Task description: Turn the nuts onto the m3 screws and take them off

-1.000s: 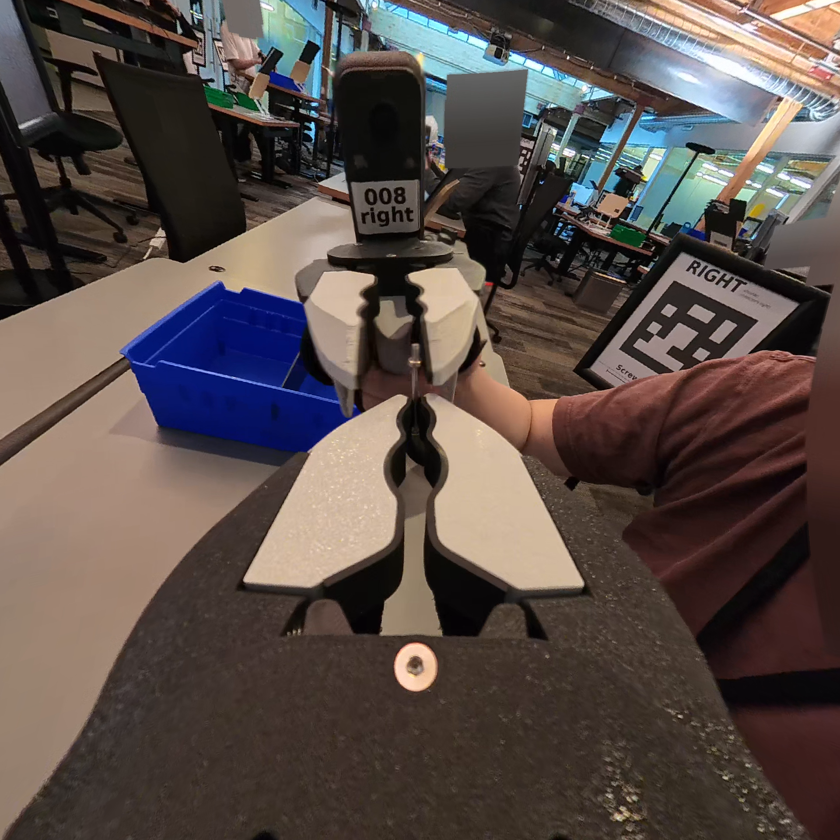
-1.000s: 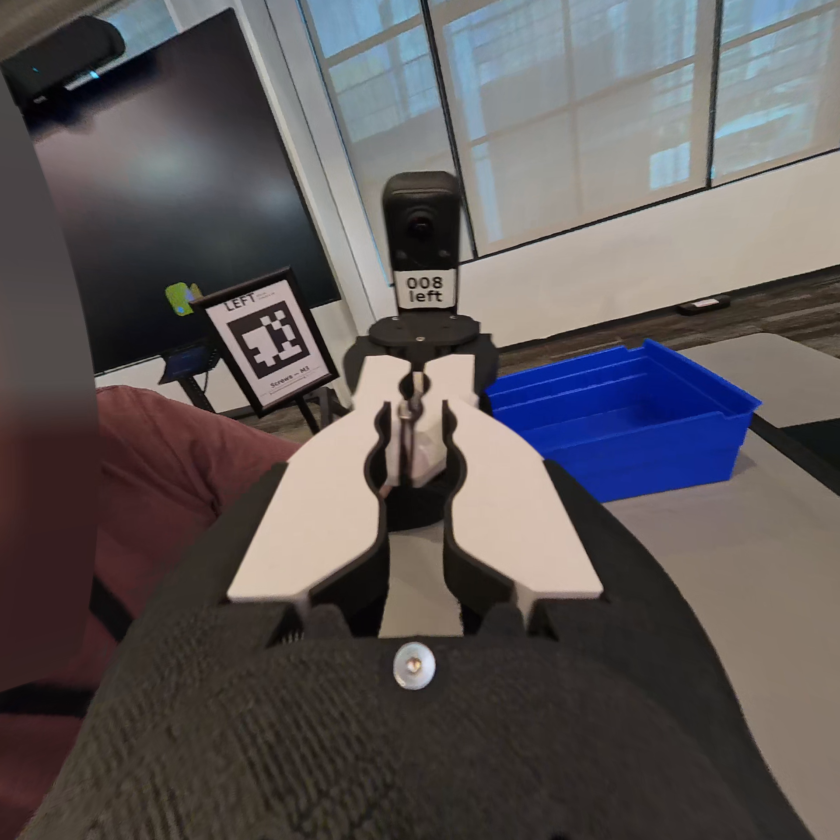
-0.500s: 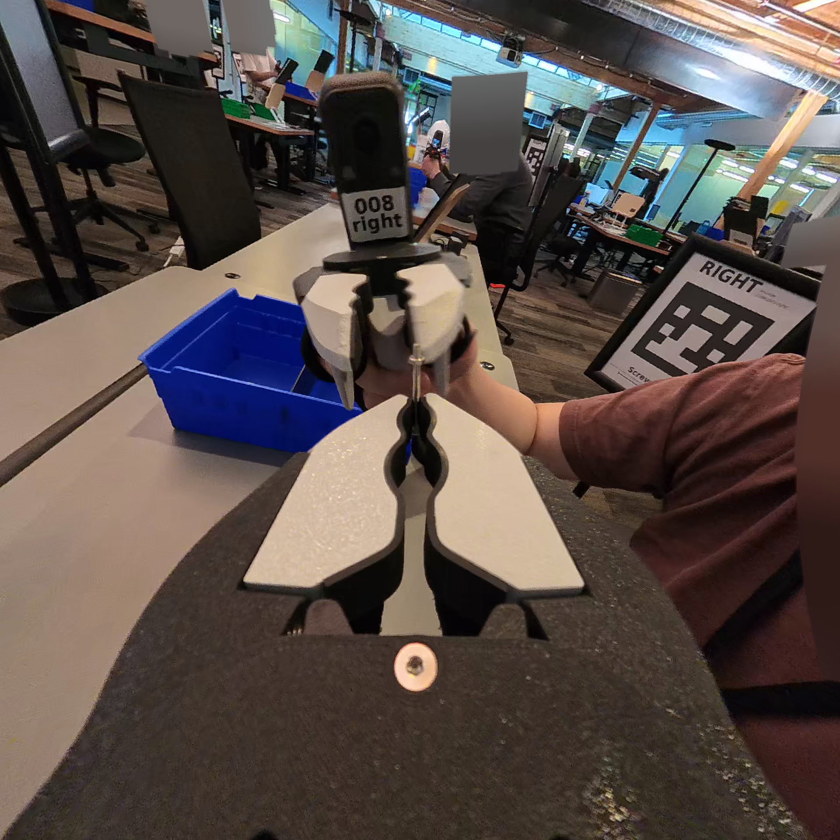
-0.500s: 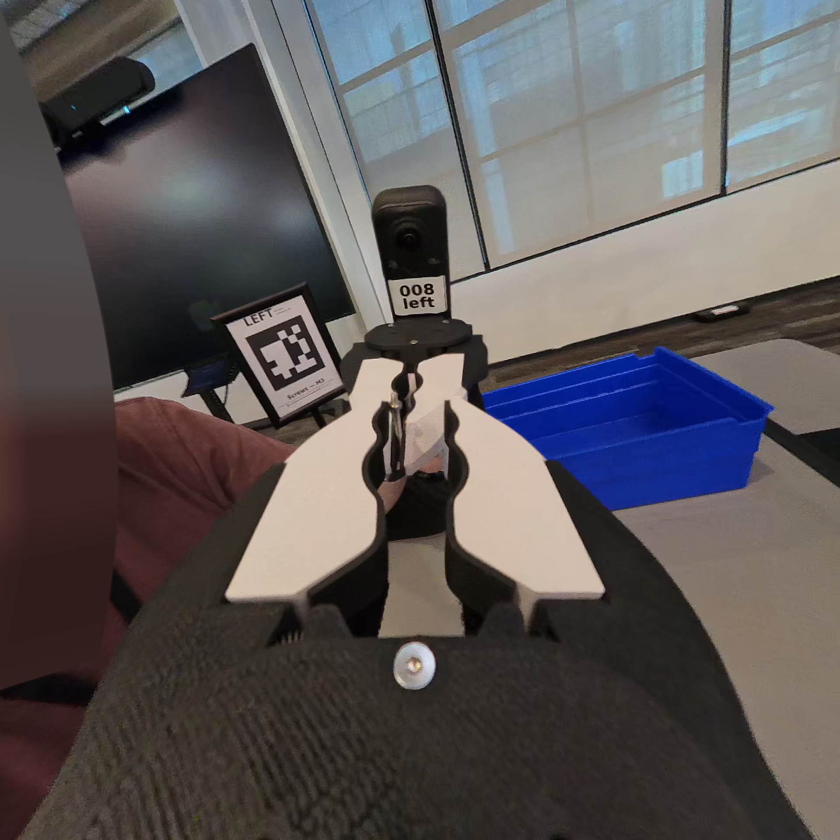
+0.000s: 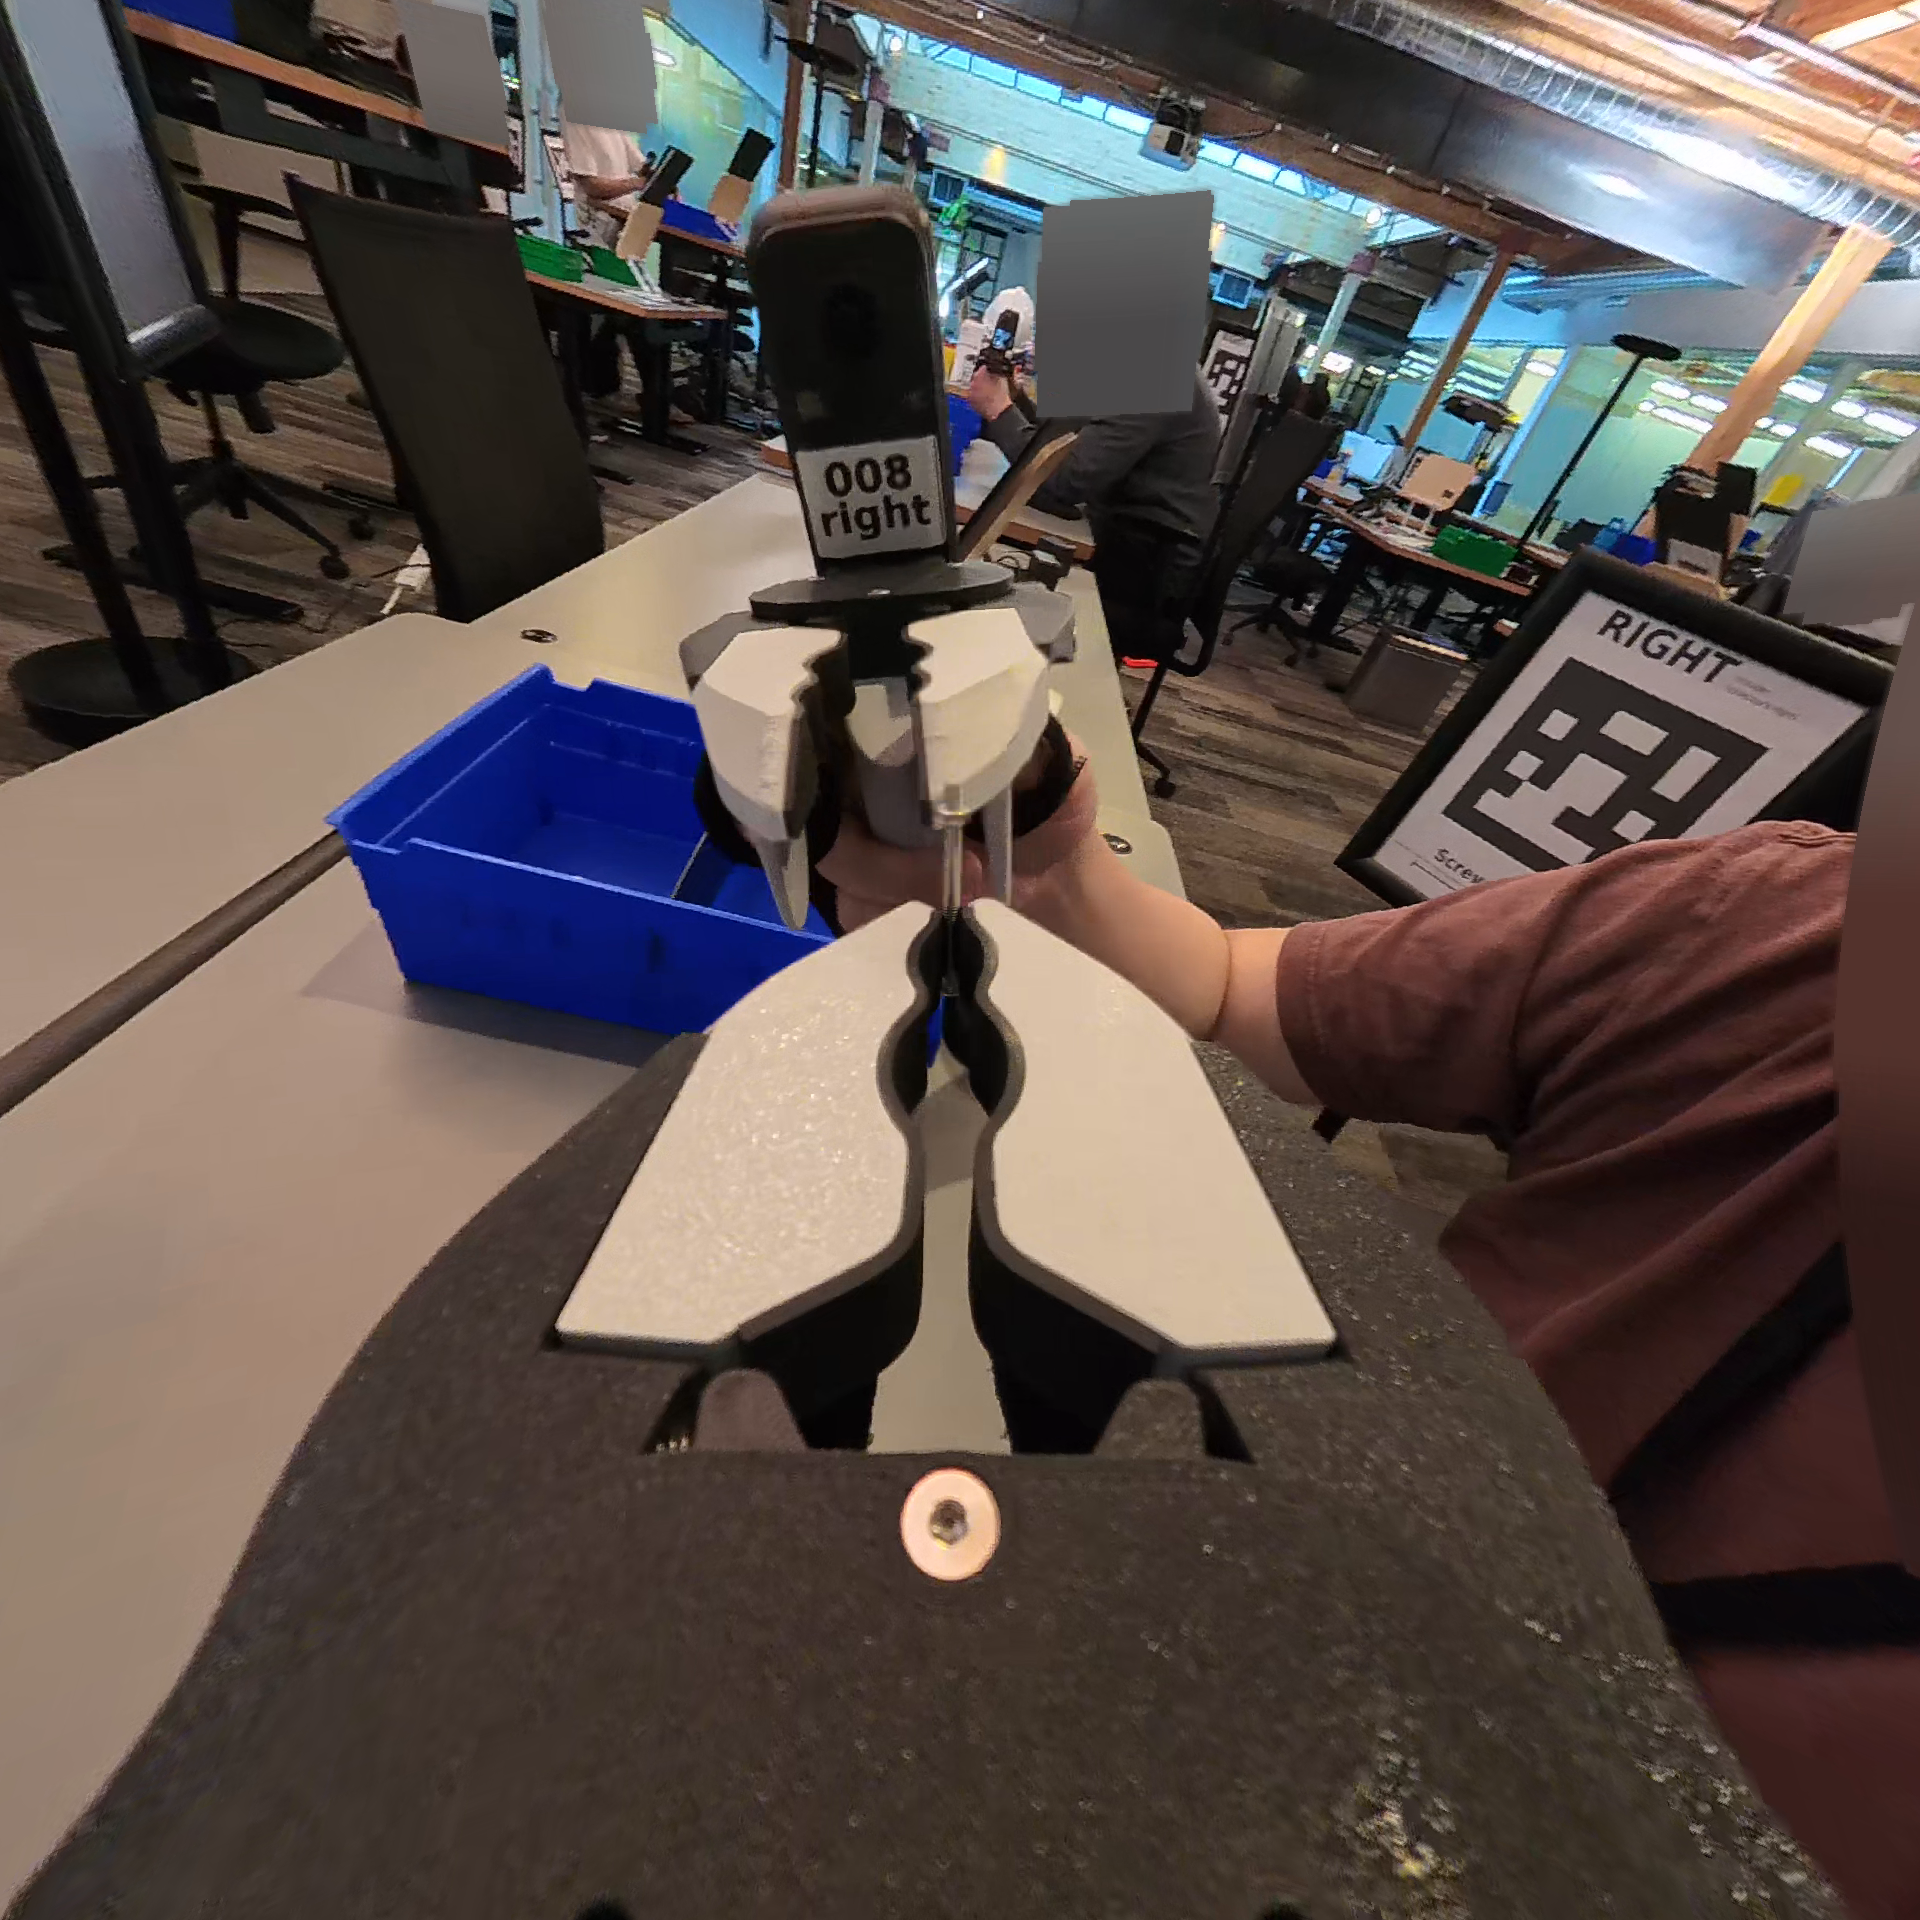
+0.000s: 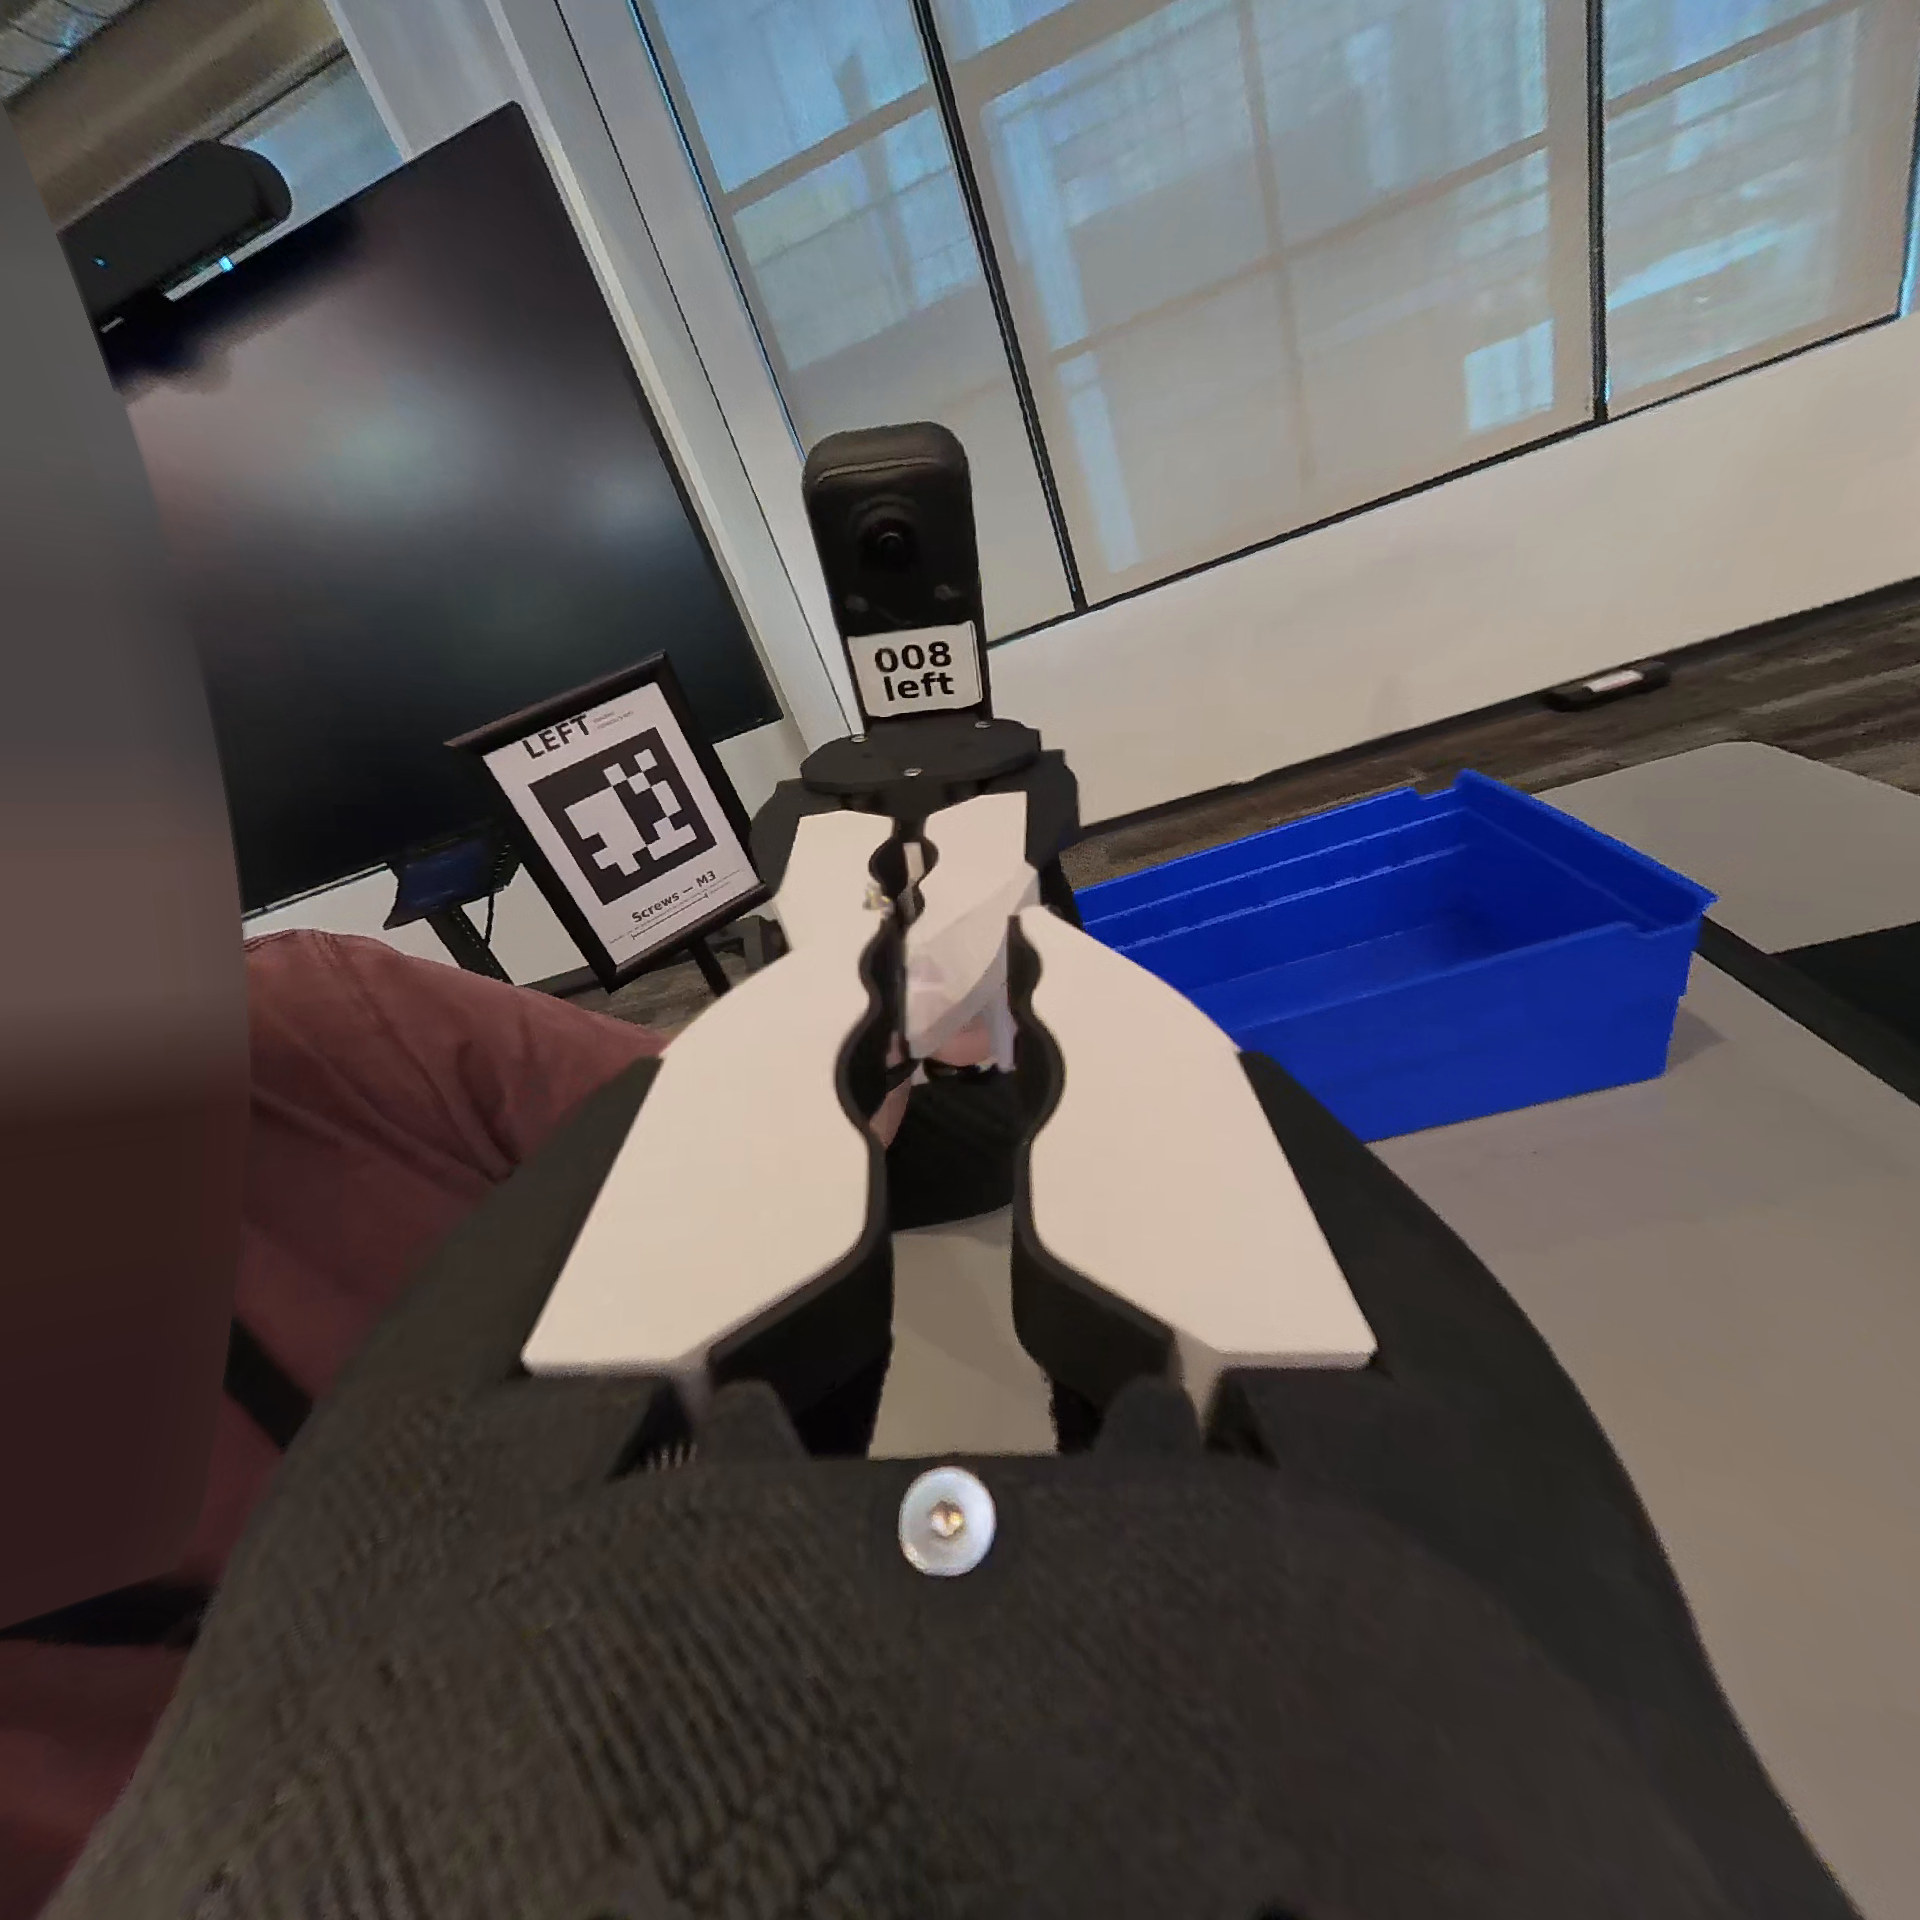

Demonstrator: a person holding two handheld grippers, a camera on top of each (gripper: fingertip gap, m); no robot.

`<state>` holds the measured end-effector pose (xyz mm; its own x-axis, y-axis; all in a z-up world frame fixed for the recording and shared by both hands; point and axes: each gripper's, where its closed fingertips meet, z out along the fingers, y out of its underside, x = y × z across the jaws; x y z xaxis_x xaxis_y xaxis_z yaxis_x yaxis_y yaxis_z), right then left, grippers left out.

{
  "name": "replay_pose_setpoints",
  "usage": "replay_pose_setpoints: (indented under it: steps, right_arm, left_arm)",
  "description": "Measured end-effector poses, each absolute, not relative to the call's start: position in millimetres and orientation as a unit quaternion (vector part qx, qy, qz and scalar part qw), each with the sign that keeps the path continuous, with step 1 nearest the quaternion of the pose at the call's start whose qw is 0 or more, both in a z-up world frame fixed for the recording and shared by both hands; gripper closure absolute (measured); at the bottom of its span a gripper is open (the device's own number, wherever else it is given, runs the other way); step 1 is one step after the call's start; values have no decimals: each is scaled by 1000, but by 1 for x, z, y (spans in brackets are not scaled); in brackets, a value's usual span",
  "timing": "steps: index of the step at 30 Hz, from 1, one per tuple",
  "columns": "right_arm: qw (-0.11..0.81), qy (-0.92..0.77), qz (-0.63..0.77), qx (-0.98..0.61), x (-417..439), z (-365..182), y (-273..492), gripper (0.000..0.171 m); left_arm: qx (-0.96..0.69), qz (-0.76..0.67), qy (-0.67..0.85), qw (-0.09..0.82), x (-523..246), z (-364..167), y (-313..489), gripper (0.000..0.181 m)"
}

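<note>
At the centre of the left wrist view, a thin screw [image 5: 951,868] is seen clamped by its lower end in the clenched tips of the left gripper [image 5: 951,940], its long axis running straight up the frame. Directly above it, the right gripper [image 5: 894,831] is parted, with one finger [image 5: 977,727] beside the screw's upper end, where a nut may sit but is too small to be made out. Both tools are held in the air, with the blue bin [image 5: 540,873] lying at middle left on the table [image 5: 208,1143].
</note>
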<state>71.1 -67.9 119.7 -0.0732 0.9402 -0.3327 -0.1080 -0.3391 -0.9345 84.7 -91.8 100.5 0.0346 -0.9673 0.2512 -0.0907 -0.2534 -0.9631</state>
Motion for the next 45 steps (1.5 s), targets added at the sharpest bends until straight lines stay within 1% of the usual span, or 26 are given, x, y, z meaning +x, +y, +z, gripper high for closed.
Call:
replay_pose_setpoints:
  steps: [5,8,11,12,16,20,23,25,27,32,35,36,37,38,45]
  right_arm:
    - [402,-410,648,-499,65,126,-88,147]
    - [415,-413,631,-509,62,122,-84,147]
    - [405,-404,649,-502,68,122,-78,145]
    - [404,-395,657,-500,70,123,-75,149]
    - [383,-420,672,-476,67,126,-92,148]
    - [416,-425,645,-481,61,126,-93,146]
    - [401,-405,671,-474,70,129,-85,145]
    - [407,-381,679,-478,75,131,-75,152]
    - [406,-385,679,-475,75,131,-76,152]
    - [403,-425,664,-464,61,130,-99,143]
    - [411,-410,666,-468,64,128,-89,143]
    - [406,-406,672,-468,67,128,-86,140]
    - [398,-400,678,-470,69,127,-83,141]
    - [398,-393,679,-475,71,126,-78,147]
    - [410,-411,674,-457,65,135,-96,146]
  left_arm:
    - [-587,-529,452,414,85,101,-93,179]
    - [-577,-537,460,408,88,102,-100,179]
    - [-573,-538,462,410,86,105,-102,180]
    - [-569,-546,462,406,86,107,-104,179]
    - [-574,-541,460,407,87,104,-102,179]
    - [-570,-544,468,400,89,103,-106,179]
    - [-569,-542,466,407,89,105,-106,179]
    - [-565,-549,464,404,87,108,-107,180]
    - [-567,-548,460,409,85,108,-104,179]
    - [-567,-551,466,399,89,105,-107,180]
    - [-566,-552,465,398,91,106,-109,179]
    - [-569,-548,461,404,89,106,-107,179]
    - [-567,-548,460,407,88,108,-106,179]
    - [-565,-554,459,404,86,110,-107,180]
    - [-566,-551,463,402,88,108,-108,179]
